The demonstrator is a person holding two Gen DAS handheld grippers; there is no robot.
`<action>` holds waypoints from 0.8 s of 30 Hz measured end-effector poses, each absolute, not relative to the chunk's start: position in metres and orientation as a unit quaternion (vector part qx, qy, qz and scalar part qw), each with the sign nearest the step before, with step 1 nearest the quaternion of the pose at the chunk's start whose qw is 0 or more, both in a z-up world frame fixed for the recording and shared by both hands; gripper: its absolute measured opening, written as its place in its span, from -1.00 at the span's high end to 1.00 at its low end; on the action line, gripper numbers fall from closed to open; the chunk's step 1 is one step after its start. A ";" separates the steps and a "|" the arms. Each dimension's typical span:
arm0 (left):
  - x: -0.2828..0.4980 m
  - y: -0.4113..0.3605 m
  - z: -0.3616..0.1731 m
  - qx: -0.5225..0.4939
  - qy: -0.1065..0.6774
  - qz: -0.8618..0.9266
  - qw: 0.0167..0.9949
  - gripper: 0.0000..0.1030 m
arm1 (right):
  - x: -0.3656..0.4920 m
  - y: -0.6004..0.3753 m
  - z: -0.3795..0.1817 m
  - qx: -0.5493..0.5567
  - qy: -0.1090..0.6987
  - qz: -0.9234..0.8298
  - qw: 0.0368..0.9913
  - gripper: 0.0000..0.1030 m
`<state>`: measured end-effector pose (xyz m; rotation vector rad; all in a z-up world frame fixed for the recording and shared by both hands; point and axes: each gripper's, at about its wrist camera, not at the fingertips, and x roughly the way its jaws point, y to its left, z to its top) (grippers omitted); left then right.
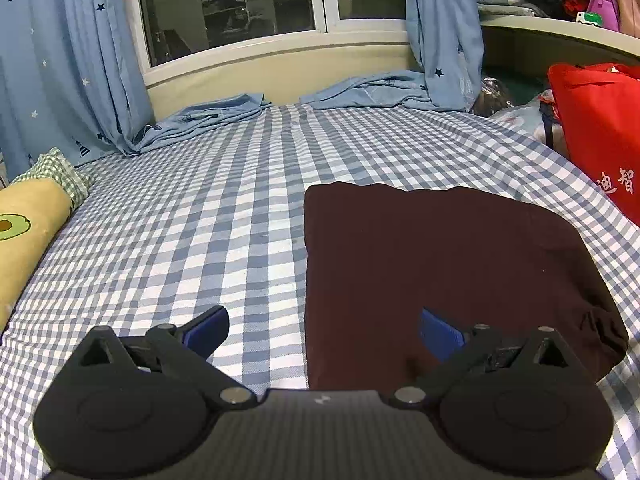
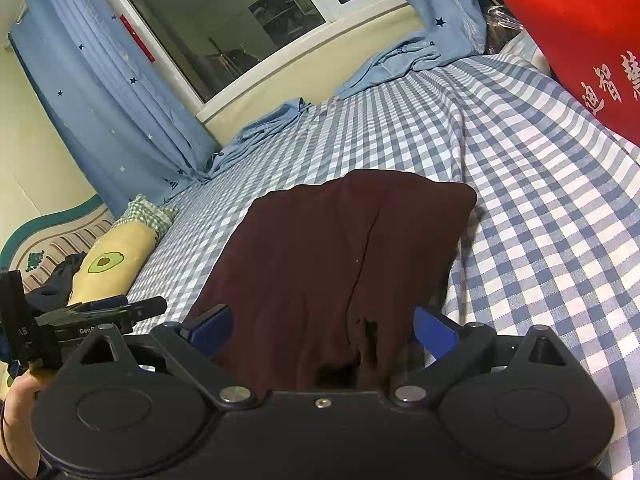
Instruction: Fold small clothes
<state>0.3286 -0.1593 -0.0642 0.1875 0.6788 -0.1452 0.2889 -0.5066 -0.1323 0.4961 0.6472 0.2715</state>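
Observation:
A dark maroon garment [image 1: 440, 264] lies folded into a rough rectangle on the blue-and-white checked bed sheet [image 1: 200, 220]. My left gripper [image 1: 324, 334] is open and empty over the garment's near left edge, its right finger above the cloth. In the right wrist view the same garment [image 2: 328, 256] fills the middle, with a seam running down it. My right gripper [image 2: 324, 332] is open, its jaws standing either side of the garment's near end, gripping nothing. The left gripper's body [image 2: 80, 320] shows at the left of that view.
A yellow avocado-print pillow [image 1: 28, 228] lies at the left. A red bag [image 1: 600, 132] stands at the right. Blue curtains [image 1: 72, 60] and crumpled blue cloth [image 1: 208, 120] lie under the window at the far edge. A cluttered shelf [image 1: 560, 0] is at the back right.

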 end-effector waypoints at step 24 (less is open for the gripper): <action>0.423 -0.074 -0.173 -0.257 0.521 -0.212 0.786 -0.98 | 0.259 -0.536 -0.174 0.368 0.340 0.167 0.849 -0.97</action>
